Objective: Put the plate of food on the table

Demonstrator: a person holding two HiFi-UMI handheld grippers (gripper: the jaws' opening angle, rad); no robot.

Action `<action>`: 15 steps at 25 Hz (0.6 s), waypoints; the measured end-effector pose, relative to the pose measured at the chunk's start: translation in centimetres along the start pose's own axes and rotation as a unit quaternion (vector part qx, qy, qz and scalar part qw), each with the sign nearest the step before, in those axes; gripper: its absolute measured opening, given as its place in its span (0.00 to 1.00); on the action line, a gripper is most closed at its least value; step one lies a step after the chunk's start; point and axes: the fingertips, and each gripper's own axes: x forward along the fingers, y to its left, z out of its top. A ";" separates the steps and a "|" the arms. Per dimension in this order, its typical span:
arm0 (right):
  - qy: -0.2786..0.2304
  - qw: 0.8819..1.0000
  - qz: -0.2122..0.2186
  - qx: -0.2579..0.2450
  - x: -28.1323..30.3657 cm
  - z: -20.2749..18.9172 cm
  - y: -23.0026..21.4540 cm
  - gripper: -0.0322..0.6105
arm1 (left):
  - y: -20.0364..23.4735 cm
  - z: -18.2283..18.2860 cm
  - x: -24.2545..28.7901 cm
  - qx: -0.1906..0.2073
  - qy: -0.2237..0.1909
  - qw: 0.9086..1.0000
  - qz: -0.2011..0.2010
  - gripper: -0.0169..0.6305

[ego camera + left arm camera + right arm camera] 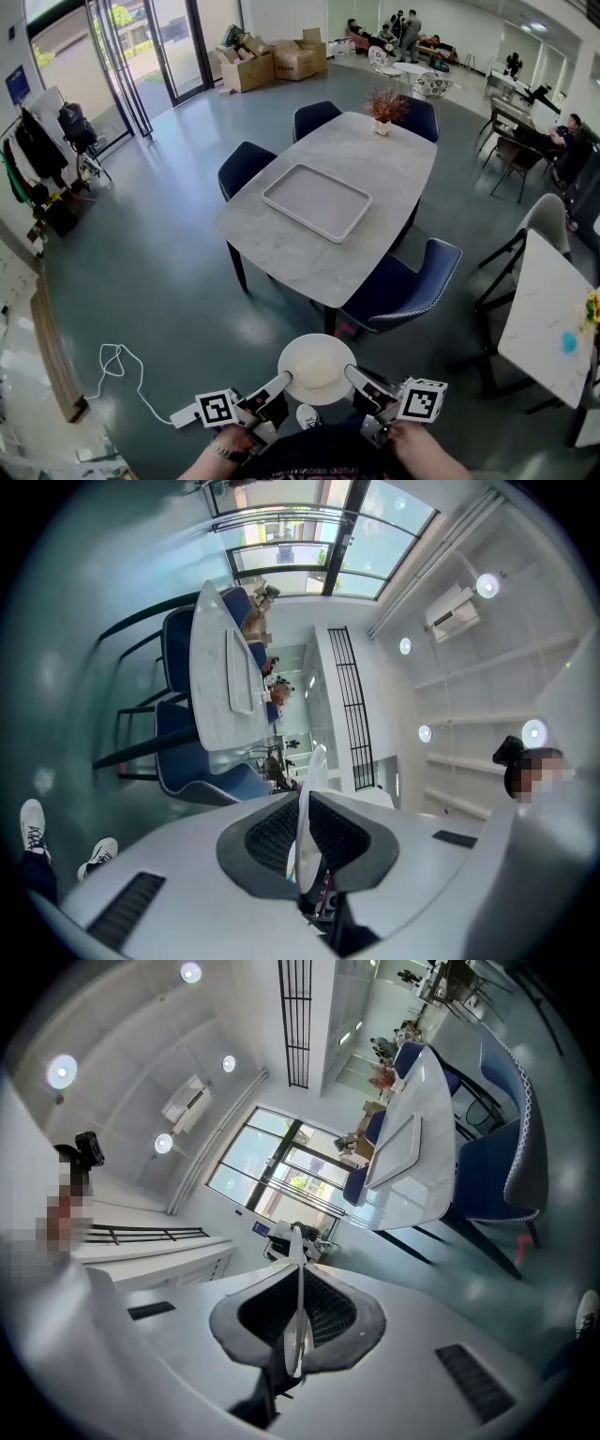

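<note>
Short of the grey table [281, 253], close to my body, I held a white plate [317, 366] roughly level above the floor, well apart from the tabletop. My left gripper [283, 380] was clamped on the plate's left rim. My right gripper [353, 373] was clenched on its right rim. Both gripper views showed the rim edge-on between the pressed pads. The plate's centre looked pale, possibly food, but it was too washed out to tell. A rectangular grey tray [317, 202] lay on the table, and a small potted plant [383, 110] stood at the far end. The nearest blue chair [403, 286] stood between plate and table.
</note>
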 end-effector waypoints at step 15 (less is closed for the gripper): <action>-0.073 0.997 -0.027 0.028 -1.9 3.9 -1.7 0.08 | 0.1 1.2 -1.9 0.073 -0.002 0.997 0.020 0.04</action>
